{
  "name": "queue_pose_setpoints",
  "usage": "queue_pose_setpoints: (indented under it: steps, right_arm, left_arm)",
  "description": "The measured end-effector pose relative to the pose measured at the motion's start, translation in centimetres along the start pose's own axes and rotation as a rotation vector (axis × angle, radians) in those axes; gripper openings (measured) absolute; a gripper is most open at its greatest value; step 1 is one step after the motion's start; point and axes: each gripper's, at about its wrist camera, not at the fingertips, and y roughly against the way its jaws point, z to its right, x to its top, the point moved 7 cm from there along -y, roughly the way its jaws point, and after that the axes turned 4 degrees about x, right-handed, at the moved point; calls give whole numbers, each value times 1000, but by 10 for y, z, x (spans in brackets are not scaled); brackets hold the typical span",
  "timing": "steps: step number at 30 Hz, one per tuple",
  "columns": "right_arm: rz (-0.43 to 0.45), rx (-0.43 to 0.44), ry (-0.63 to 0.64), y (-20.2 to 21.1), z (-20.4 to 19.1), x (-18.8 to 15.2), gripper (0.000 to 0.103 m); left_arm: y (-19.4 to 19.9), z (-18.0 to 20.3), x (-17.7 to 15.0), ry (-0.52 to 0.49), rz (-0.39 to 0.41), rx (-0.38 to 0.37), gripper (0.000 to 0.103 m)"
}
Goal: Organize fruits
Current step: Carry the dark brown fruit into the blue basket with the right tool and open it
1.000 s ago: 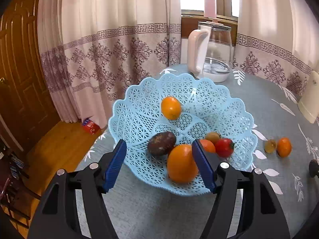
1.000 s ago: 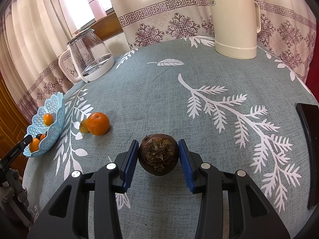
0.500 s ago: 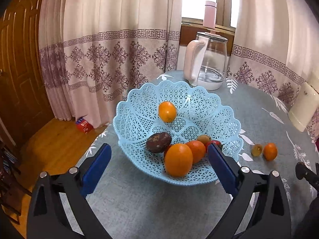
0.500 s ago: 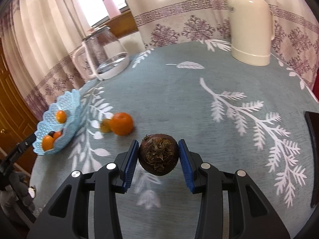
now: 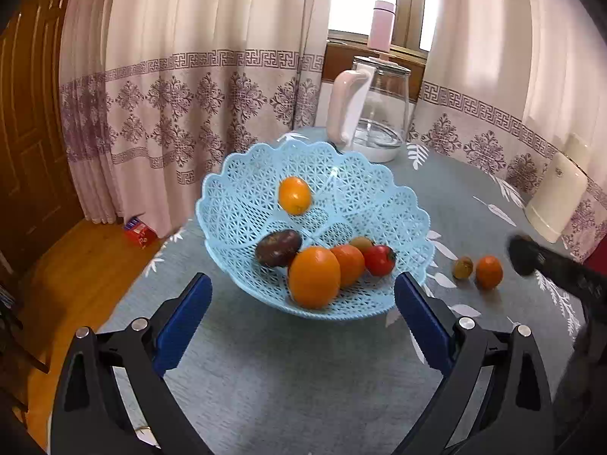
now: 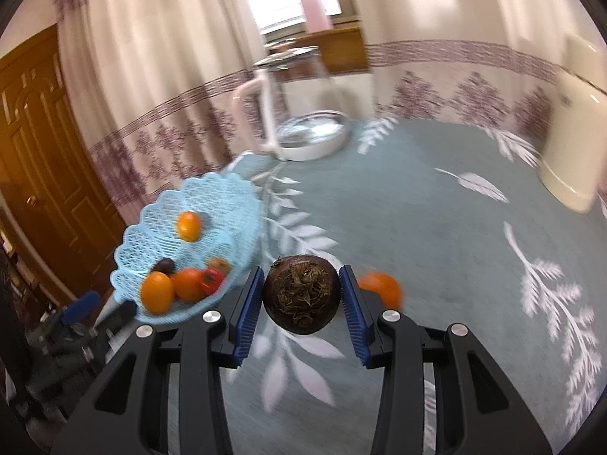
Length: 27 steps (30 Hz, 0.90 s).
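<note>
A light blue lattice basket (image 5: 242, 189) (image 6: 231, 204) near the table's left edge holds several fruits: oranges (image 5: 314, 276), a red tomato (image 5: 379, 260) and a dark fruit (image 5: 278, 247). My left gripper (image 5: 301, 307) stands open just in front of the basket, holding nothing. My right gripper (image 6: 301, 295) is shut on a dark brown round fruit (image 6: 301, 295), held above the cloth to the right of the basket. A tangerine (image 5: 488, 271) (image 6: 383, 290) and a small greenish fruit (image 5: 463, 267) lie on the table right of the basket.
A glass kettle with a pink handle (image 5: 373, 113) (image 6: 299, 113) stands behind the basket. A cream jug (image 5: 557, 197) (image 6: 573, 132) is at the far right. Curtains hang behind, and the table edge drops to a wooden floor (image 5: 68, 276) at the left.
My right gripper carried the dark fruit left toward the basket, which now looks much nearer. My left gripper opened wide and drew back slightly from the basket.
</note>
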Motion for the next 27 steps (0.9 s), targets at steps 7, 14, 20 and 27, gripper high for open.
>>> queue_pose_setpoints:
  steps: [7, 14, 20, 27]
  right_arm:
    - [-29, 37, 97, -34, -44, 17, 41]
    - [-65, 55, 164, -65, -69, 26, 41]
    - [-101, 56, 145, -86, -67, 25, 42]
    - [-59, 47, 110, -75, -57, 30, 43]
  left_arm:
    - [-1, 0, -3, 6, -1, -10, 98]
    - [-7, -9, -2, 31, -16, -5, 98]
    - [-12, -13, -2, 45, -25, 2, 98]
    - [-14, -14, -3, 47, -32, 2, 98]
